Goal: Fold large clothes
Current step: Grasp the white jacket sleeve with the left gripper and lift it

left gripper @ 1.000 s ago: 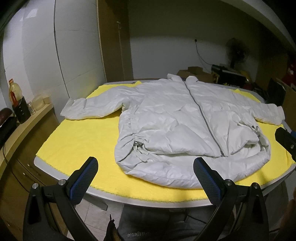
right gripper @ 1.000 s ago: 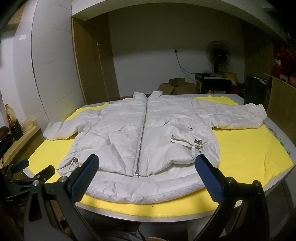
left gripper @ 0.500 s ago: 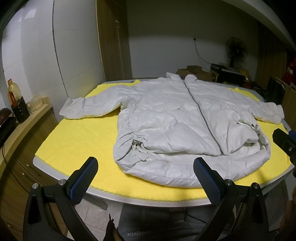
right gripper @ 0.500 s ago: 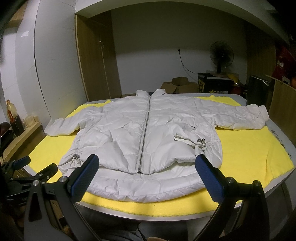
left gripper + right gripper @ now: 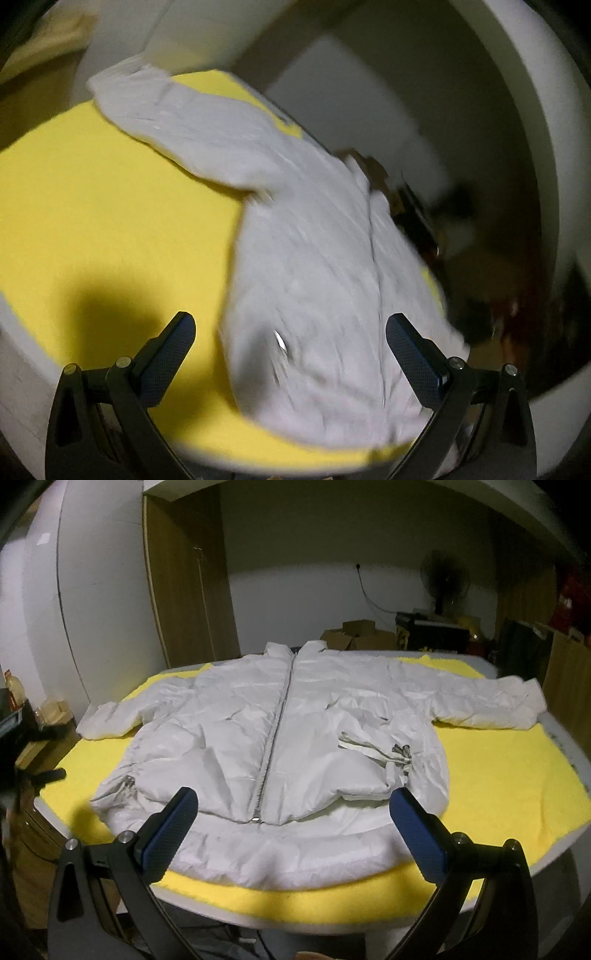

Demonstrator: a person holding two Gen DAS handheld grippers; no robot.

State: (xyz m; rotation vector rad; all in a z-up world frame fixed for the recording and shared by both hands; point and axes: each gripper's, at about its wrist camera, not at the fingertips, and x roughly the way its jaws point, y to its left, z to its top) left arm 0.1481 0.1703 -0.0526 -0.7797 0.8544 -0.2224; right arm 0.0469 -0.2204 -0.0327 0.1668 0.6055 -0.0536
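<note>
A large white puffer jacket (image 5: pixel 280 734) lies flat, front up and zipped, on a yellow cloth (image 5: pixel 517 775) over a table, both sleeves spread out. My right gripper (image 5: pixel 291 812) is open and empty, just in front of the jacket's hem. In the blurred, tilted left wrist view the jacket (image 5: pixel 306 266) runs from its left sleeve at the upper left down to the hem. My left gripper (image 5: pixel 290 339) is open and empty, low over the jacket's left hem corner. It also shows at the left edge of the right wrist view (image 5: pixel 40 777).
The yellow cloth (image 5: pixel 92 221) covers the table to the jacket's left. A wooden wardrobe (image 5: pixel 184 590), cardboard boxes (image 5: pixel 358 635) and a standing fan (image 5: pixel 443 579) are behind the table. A side counter with a bottle (image 5: pixel 13 686) is at the left.
My left gripper has swung fast forward and to the left, tilting over the jacket's left side; its view is blurred. My right gripper has moved closer to the hem.
</note>
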